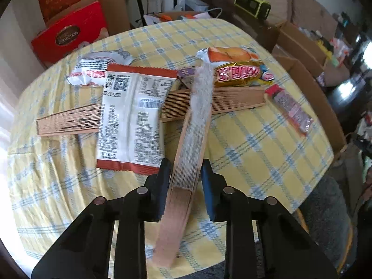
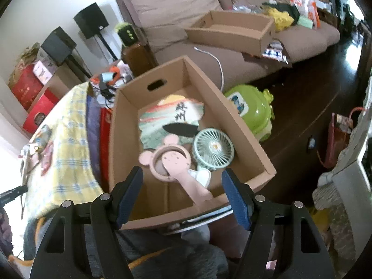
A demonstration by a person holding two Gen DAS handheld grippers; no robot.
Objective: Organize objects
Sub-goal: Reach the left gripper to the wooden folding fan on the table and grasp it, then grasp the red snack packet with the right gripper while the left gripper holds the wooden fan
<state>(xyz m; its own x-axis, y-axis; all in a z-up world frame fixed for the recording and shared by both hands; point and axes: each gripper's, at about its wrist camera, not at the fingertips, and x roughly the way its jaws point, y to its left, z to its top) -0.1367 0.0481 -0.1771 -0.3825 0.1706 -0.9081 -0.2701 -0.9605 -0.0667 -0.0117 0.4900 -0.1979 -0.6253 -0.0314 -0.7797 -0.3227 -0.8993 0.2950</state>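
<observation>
The folded fan (image 1: 190,144) is the landmark here: it lies on the yellow checked desk (image 1: 267,153) with its long axis running away from the left tool (image 1: 184,174), from the handle end close under the camera to the pale, fuzzy far end that rests across a second folded fan (image 1: 214,102). The left tool's jaws stand narrow on each side of it, near the handle end; the picture is blurred there, so the pads seem to press on the slats, but a small gap on the right side cannot be excluded. The left hand is clearly the nearer one to this fan. Left of the fan lies a white snack packet (image 1: 132,118) with red edges, back side up, with a barcode and small print too fine to read. Beyond the fan is a gold packet (image 1: 239,74) with red Chinese characters, and far left of it a red box (image 1: 69,34) that reads "COLLECTION". The right tool (image 2: 182,190) is wide open and holds nothing, above a cardboard box (image 2: 244,137) with a pink fan (image 2: 176,162) and a mint fan (image 2: 214,148) inside.
</observation>
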